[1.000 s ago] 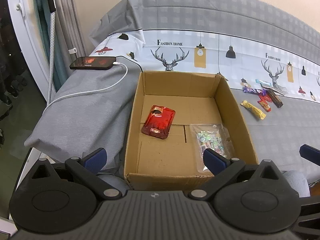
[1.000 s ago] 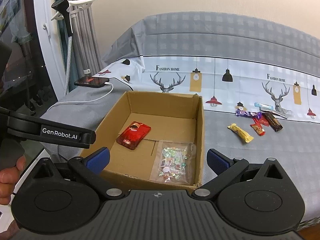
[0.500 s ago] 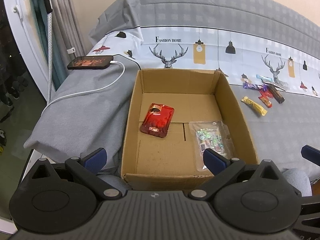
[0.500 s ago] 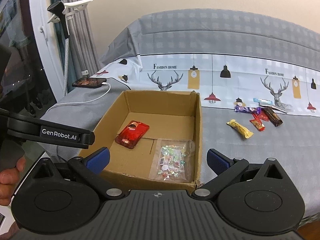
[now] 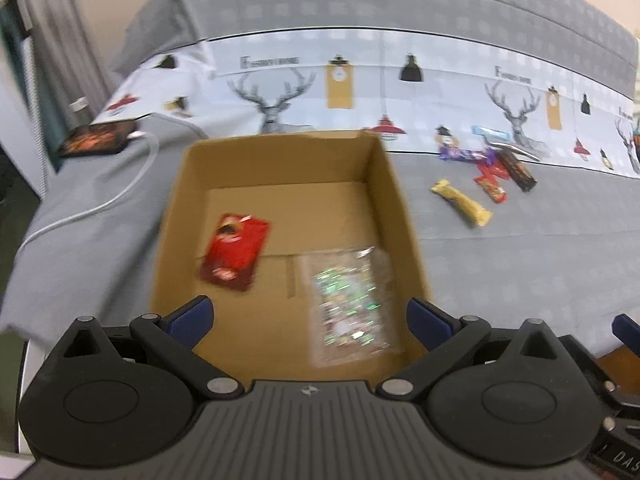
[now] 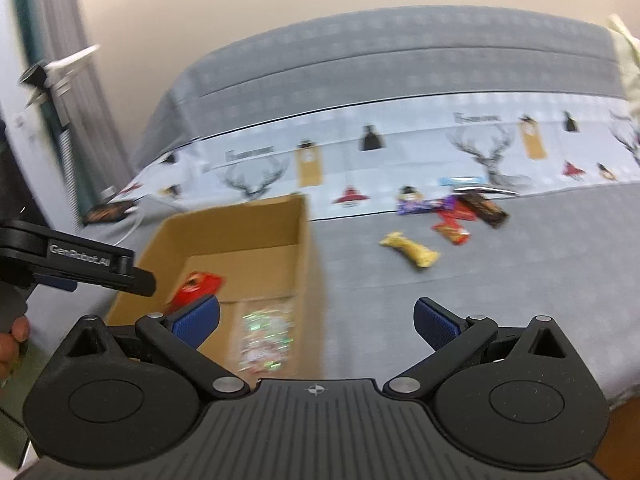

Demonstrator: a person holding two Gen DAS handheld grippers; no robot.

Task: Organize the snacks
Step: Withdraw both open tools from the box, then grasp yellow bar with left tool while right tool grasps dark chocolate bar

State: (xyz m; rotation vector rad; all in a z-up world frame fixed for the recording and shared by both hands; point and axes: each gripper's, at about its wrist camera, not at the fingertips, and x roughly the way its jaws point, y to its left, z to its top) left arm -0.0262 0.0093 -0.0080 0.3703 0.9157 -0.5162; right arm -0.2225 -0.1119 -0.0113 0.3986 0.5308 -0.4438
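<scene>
An open cardboard box (image 5: 396,200) (image 6: 308,248) sits on the grey bed. Inside lie a red packet (image 5: 236,252) (image 6: 196,286) and a clear bag of shiny candies (image 5: 348,300) (image 6: 264,336). To the box's right lie loose snacks: a yellow bar (image 5: 460,202) (image 6: 410,250), a red bar (image 5: 490,184) (image 6: 452,230), a dark brown bar (image 5: 518,170) (image 6: 484,208), a purple wrapper (image 5: 456,154) (image 6: 424,204) and a light blue one (image 5: 492,133) (image 6: 460,180). My left gripper (image 5: 310,316) is open and empty over the box's near edge. My right gripper (image 6: 316,320) is open and empty above the bed, right of the box.
A phone (image 5: 96,142) (image 6: 106,212) on a white charging cable (image 5: 120,196) lies on the bed's left corner. A curtain and window frame (image 6: 52,80) stand at the left. The left gripper's body (image 6: 76,262) shows at the left of the right wrist view.
Both grippers have swung right, the right one more, so the loose snacks sit nearer the middle of both views. Both now frames are motion-blurred. The jaws stay open.
</scene>
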